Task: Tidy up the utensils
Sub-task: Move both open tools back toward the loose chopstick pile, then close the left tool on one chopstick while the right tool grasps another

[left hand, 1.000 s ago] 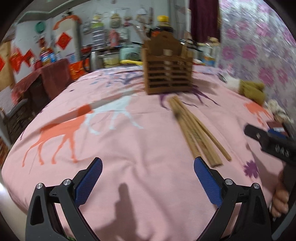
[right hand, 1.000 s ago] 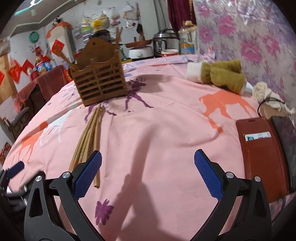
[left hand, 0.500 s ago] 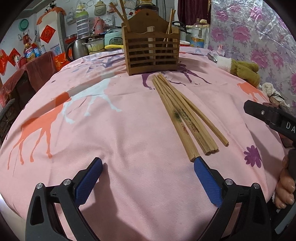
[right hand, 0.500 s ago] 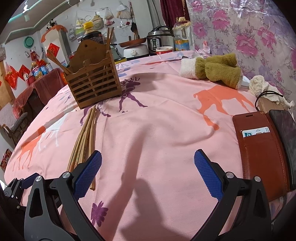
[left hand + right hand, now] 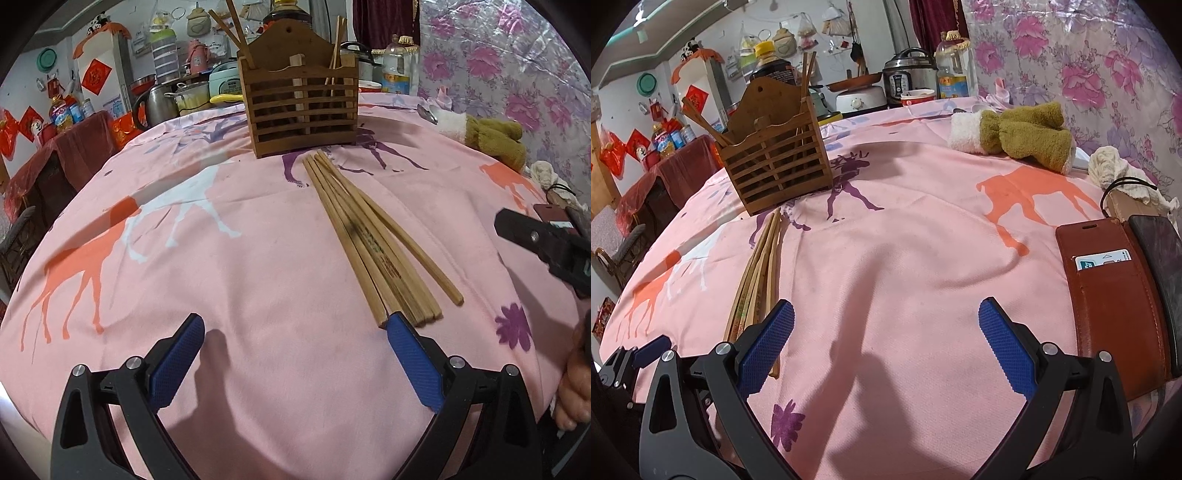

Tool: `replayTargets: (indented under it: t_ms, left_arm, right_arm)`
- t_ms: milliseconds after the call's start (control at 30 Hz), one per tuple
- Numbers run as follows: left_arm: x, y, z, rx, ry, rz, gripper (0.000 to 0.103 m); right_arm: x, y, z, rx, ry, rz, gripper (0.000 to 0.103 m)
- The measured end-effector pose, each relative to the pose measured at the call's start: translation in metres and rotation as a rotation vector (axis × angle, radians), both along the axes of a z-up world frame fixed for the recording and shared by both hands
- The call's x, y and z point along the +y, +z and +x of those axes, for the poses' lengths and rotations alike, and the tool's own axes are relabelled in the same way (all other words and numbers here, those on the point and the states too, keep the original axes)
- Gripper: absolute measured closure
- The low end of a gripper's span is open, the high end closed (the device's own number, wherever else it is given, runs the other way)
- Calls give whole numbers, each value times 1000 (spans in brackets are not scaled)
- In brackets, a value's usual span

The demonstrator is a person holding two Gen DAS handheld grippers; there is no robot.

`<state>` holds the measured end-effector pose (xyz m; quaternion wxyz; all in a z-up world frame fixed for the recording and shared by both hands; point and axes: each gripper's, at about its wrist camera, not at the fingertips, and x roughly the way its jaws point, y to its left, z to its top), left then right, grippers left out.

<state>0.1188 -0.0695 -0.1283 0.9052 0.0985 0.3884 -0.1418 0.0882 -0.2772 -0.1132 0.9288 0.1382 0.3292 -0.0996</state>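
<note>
Our left gripper hovers wide open and empty over the pink animal-print tablecloth, its right pad beside the near ends of a loose bundle of long bamboo chopsticks. Our right gripper is equally open, holding nothing. The slatted brown wooden utensil holder stands just beyond the bundle's far tips. We judge a clean pick means shifting right, then closing across one or two sticks.
</note>
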Motion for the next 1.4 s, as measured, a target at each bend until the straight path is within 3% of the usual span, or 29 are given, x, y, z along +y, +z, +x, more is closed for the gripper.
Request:
replayTargets:
  t_ms: [200,333,533,600,667,733,767,800,967,1100,1233,1400]
  left_arm:
    - [9,3,4,-22,72,12,7]
    - [35,4,16,18,149,-58,13]
    - [17,11,7,-20,58,-58,14]
    - [8,12,6,-41,31,-36,26]
    - [2,8,14,-9,14,-40,63]
    - [6,5,21,14,25,-72,78]
    - [9,5,23,19,35,-81,91]
    - [15,5,24,20,52,-89,95]
    - [54,7,23,16,166,-114,97]
    - [70,7,17,14,178,-137,97]
    - [69,6,14,-9,173,-132,96]
    - [68,5,14,-11,158,-141,89]
  right_arm:
    - [0,0,0,-1,-1,0,7]
    - [0,0,0,0,-1,0,7]
    - [0,0,0,-1,0,-2,7]
    - [0,1,-1,-4,1,-5,7]
    - [0,1,-1,-5,2,-6,7]
    - [1,1,-1,-6,2,-5,7]
    - [1,1,-1,-7,3,-5,7]
    - [1,2,-1,-8,5,-6,7]
    - [7,5,-4,-30,29,-27,7]
    - [27,9,-9,-63,130,-76,12]
    - [48,12,-13,-85,241,-134,31]
    - [58,7,-10,-52,319,-138,54]
